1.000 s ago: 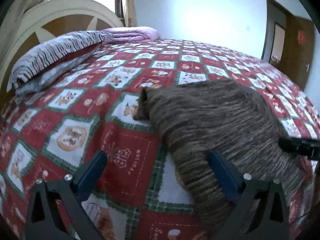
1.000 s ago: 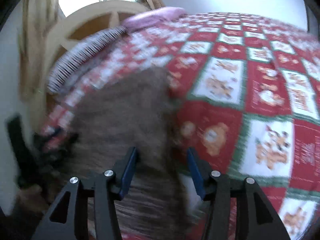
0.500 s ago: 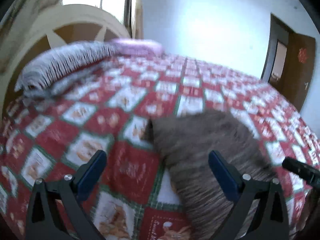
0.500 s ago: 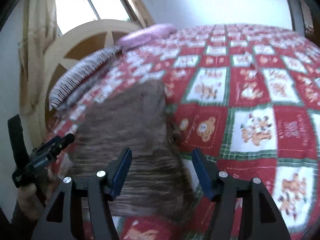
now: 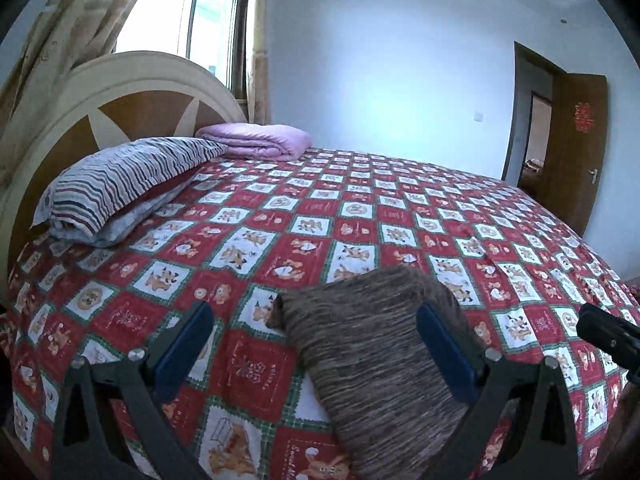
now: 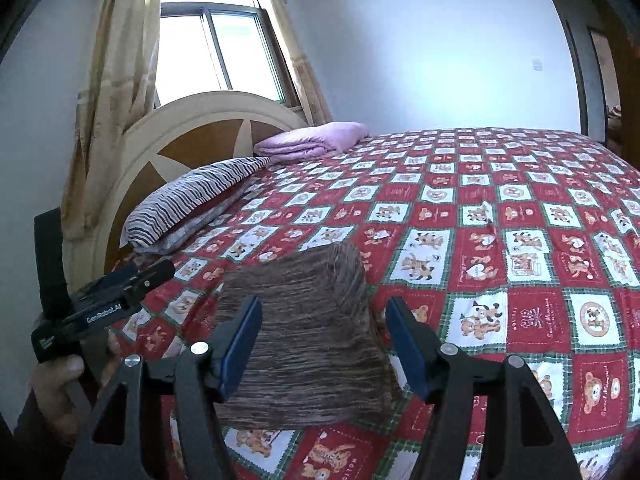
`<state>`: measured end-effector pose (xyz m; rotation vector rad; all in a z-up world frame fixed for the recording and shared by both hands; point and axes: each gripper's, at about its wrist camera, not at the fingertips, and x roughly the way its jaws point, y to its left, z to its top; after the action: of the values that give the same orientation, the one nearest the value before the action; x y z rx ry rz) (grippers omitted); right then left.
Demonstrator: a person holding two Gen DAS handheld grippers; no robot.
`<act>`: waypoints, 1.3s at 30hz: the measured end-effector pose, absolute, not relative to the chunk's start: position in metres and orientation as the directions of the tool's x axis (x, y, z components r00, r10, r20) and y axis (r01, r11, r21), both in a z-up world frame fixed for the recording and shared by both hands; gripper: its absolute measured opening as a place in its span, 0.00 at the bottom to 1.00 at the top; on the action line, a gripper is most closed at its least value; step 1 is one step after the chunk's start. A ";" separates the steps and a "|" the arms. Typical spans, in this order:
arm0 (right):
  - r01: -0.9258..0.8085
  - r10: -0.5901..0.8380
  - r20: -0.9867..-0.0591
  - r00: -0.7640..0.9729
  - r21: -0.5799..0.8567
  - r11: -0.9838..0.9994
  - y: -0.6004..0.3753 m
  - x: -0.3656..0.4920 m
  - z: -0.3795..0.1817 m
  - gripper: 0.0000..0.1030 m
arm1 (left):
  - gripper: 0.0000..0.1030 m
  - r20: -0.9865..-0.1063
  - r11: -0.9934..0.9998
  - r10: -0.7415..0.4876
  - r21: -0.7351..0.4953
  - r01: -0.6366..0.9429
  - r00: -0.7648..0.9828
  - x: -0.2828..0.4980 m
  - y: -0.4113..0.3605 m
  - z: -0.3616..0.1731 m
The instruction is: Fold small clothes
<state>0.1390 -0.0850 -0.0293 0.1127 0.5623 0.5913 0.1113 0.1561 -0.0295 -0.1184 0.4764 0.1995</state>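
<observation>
While both grippers, left gripper [image 5: 312, 344] and right gripper [image 6: 322, 338], are hanging wide and empty, the brown cloth [image 6: 308, 344] at lower middle is maybe sliding unfolded.

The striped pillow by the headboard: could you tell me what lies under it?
Under the striped pillow a paler pillow shows, lying on the bedspread; anything beneath is hidden.

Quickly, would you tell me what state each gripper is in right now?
Left gripper: open, holding nothing.
Right gripper: open, jaws just widened, holding nothing.
</observation>
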 end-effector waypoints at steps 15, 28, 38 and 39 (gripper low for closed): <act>-0.502 0.562 -0.468 0.682 0.259 0.825 -0.087 0.132 -0.031 0.64 | 1.00 -0.463 0.973 0.163 -0.071 -0.220 0.871 0.110 0.154 -0.028; -0.501 0.561 -0.469 0.681 0.260 0.826 -0.087 0.131 -0.032 0.64 | 1.00 -0.467 0.973 0.164 -0.070 -0.221 0.869 0.111 0.154 -0.029; -0.498 0.563 -0.472 0.679 0.267 0.825 -0.088 0.131 -0.033 0.64 | 1.00 -0.475 0.973 0.164 -0.066 -0.221 0.865 0.109 0.152 -0.035; -0.499 0.564 -0.473 0.677 0.268 0.824 -0.088 0.130 -0.034 0.64 | 1.00 -0.475 0.973 0.163 -0.067 -0.220 0.865 0.109 0.152 -0.035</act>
<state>0.1303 -0.0878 -0.0336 0.1206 0.5711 0.5984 0.1093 0.1517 -0.0349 -0.1203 0.4865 0.2010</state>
